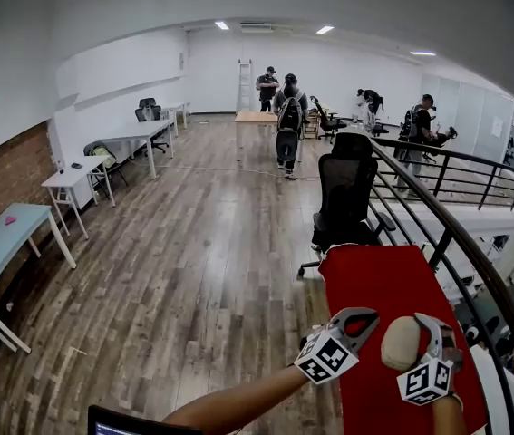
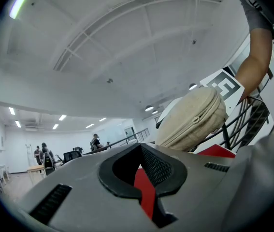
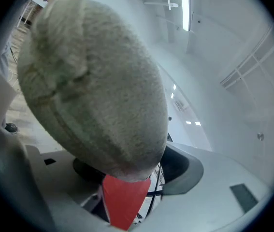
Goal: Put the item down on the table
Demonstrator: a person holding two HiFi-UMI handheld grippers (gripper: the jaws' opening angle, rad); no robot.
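A beige, rounded zip pouch (image 1: pixel 400 343) hangs above the red table (image 1: pixel 374 270) near its front end, with my right gripper (image 1: pixel 424 329) shut on it. In the right gripper view the pouch (image 3: pixel 93 81) fills most of the picture and hides the jaws of the right gripper (image 3: pixel 127 173); a strip of the red table (image 3: pixel 124 202) shows below. My left gripper (image 1: pixel 358 316) is just left of the pouch, shut and holding nothing. In the left gripper view, past the left gripper (image 2: pixel 144 173), the pouch (image 2: pixel 194 117) is up at the right, zipper visible.
A black railing (image 1: pixel 456 234) curves along the table's right side. A black office chair (image 1: pixel 345 193) stands at the table's far end. Several people (image 1: pixel 288 120) are across the wooden floor. Light desks (image 1: pixel 3 238) line the left wall. A dark screen edge (image 1: pixel 121 421) sits bottom left.
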